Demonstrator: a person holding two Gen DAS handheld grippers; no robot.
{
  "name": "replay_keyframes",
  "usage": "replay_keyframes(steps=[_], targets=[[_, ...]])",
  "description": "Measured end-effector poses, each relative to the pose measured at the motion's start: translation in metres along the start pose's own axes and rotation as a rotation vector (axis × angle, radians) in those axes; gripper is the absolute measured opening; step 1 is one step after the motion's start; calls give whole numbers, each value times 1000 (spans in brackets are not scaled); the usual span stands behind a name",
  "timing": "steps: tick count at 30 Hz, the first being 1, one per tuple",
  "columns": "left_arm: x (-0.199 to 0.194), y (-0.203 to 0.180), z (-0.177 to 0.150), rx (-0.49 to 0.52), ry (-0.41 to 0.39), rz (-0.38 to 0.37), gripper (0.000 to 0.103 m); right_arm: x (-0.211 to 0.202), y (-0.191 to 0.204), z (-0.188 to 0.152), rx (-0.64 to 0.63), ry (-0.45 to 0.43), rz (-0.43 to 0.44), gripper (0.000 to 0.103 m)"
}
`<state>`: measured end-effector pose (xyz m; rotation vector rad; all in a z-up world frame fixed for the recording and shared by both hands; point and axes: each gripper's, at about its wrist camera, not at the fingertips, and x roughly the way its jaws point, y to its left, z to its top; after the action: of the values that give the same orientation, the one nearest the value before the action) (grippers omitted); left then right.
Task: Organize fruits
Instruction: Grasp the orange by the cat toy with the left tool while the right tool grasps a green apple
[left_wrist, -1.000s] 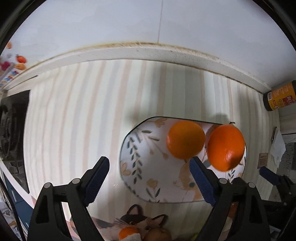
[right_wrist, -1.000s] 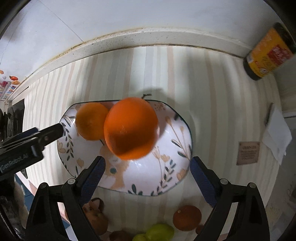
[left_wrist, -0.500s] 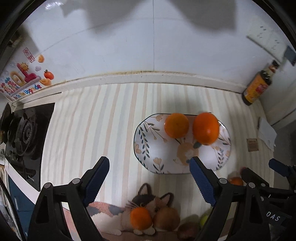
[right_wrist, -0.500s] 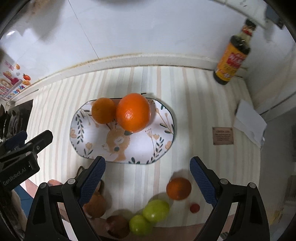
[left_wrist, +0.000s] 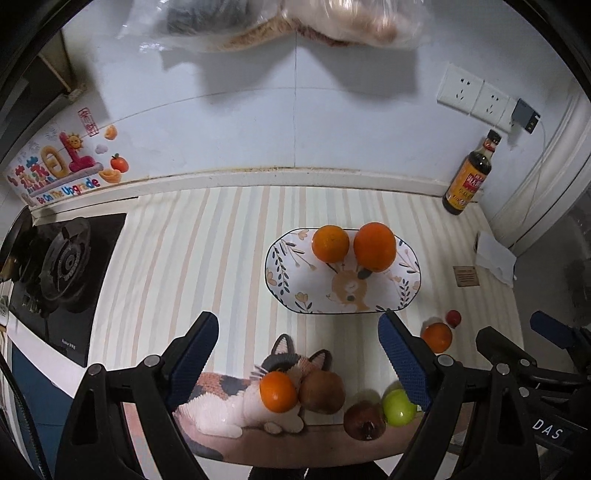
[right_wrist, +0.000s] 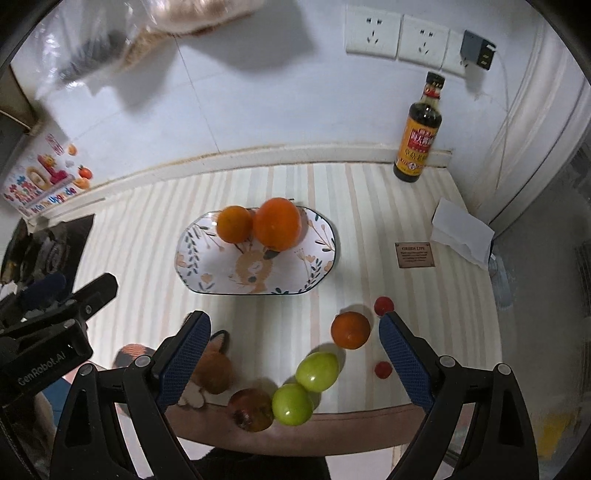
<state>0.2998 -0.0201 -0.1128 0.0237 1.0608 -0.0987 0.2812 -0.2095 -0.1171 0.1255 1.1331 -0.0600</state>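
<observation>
A patterned oval plate (left_wrist: 295, 291) (right_wrist: 207, 269) on the striped counter holds two oranges (left_wrist: 374, 246) (right_wrist: 277, 223) at its far side. Near the front edge lie an orange (right_wrist: 350, 329) (left_wrist: 436, 336), two green fruits (right_wrist: 317, 371), a dark red fruit (right_wrist: 253, 409) (left_wrist: 364, 420) and small red fruits (right_wrist: 384, 305). An orange (left_wrist: 277, 391) and a brown fruit (left_wrist: 322, 391) rest on a cat-shaped mat (left_wrist: 236, 398). My left gripper (left_wrist: 297, 360) and right gripper (right_wrist: 293, 360) are open and empty, held back above the counter's front edge.
A soy sauce bottle (right_wrist: 419, 129) stands at the back right by the wall. A gas stove (left_wrist: 59, 266) is at the left. A white tissue (right_wrist: 461, 230) and a small brown card (right_wrist: 413, 254) lie at the right. Plastic bags hang above.
Both grippers have pulled back and up from the plate, so the whole counter shows. The large orange, just under the right gripper before, rests on the plate beside the other.
</observation>
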Motion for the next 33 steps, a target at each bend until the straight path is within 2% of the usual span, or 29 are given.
replay_keyframes(steps=[4,8,9,11,14,17,21,26,28,31,33], targets=[[-9,7,-11,-16,-19,11,89,-9,1,-11,16,3,26,95],[3,18,-24,-41,19,13,89,10,-7,-29,50,75,46,95],[12,21,-28,-41,49,14,89,20,-12,-35,66,105,55,95],[31,23,-38,-28,97,33,99,48,-26,-48,120,180,69,95],[59,28,-52,-13,166,75,99,88,-45,-62,200,273,85,95],[85,35,-64,-31,248,81,99,134,-66,-80,306,364,108,95],[120,51,-78,-99,359,76,99,171,-81,-93,410,424,146,94],[152,66,-85,-185,455,39,99,206,-89,-102,482,466,158,84],[165,71,-87,-235,494,-2,99,216,-89,-101,490,476,168,68],[184,74,-90,-279,548,-53,99,220,-80,-95,430,457,155,60],[194,72,-93,-283,578,-79,99,220,-72,-90,371,455,129,60]])
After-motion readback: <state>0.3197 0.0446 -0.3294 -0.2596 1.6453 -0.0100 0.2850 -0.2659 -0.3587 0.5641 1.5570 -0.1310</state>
